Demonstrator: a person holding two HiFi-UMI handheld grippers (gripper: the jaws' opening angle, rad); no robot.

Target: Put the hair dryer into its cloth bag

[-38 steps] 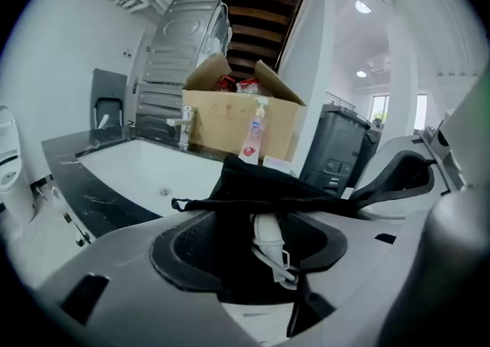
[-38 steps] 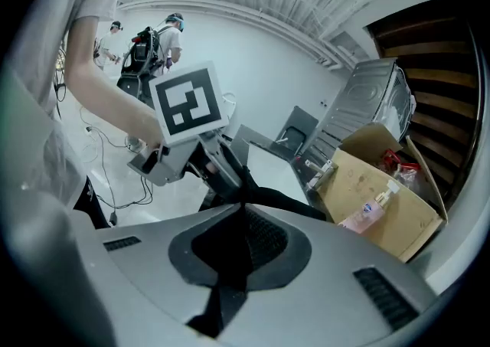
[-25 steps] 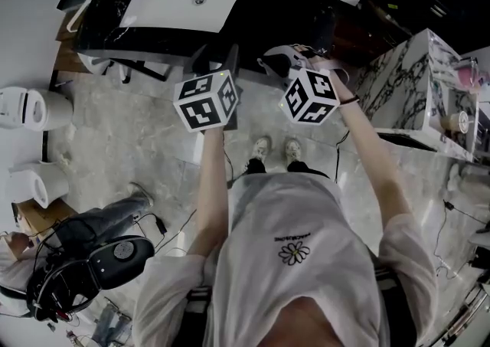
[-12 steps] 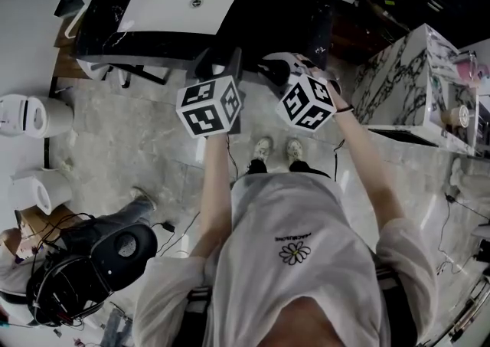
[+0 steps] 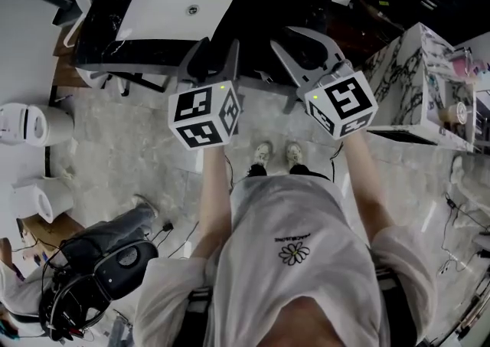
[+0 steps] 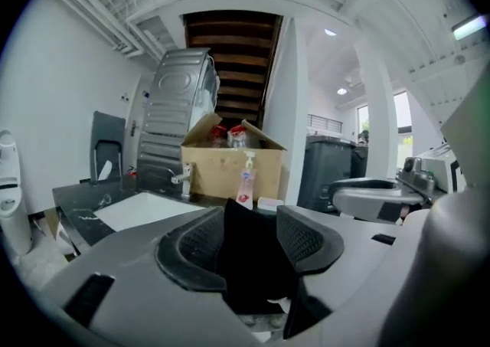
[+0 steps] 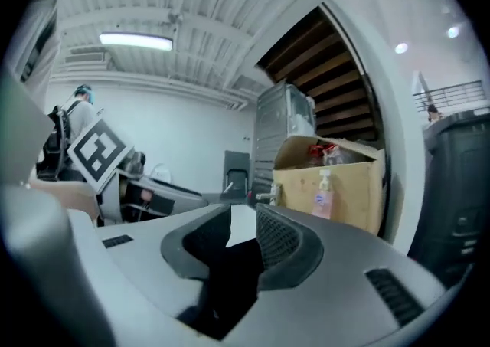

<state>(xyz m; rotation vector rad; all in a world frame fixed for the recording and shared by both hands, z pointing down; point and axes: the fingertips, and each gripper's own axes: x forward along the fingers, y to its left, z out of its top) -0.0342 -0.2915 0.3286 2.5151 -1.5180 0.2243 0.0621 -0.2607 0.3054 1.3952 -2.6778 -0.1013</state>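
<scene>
In the head view both grippers are held out over the front edge of a black counter (image 5: 260,8) with a white sink (image 5: 180,4). My left gripper (image 5: 217,50) has its jaws wide apart. In the left gripper view (image 6: 249,223) only the dark counter shows between the pads. My right gripper (image 5: 295,43) is rolled to one side. Its jaws have just been opening and stand apart with nothing between them. The right gripper view (image 7: 237,234) shows the sink and counter through the gap. I cannot make out a hair dryer or a cloth bag in any view.
A cardboard box (image 6: 222,169) and a soap bottle (image 6: 246,177) stand at the back of the counter. A marble-patterned block (image 5: 406,85) is at the right. White appliances (image 5: 23,108) stand at the left. A person with headphones and gear (image 5: 99,261) sits at the lower left.
The right gripper has risen, rolled so another face of its cube shows, and its jaws have gone from shut to apart. The left gripper has lifted a little.
</scene>
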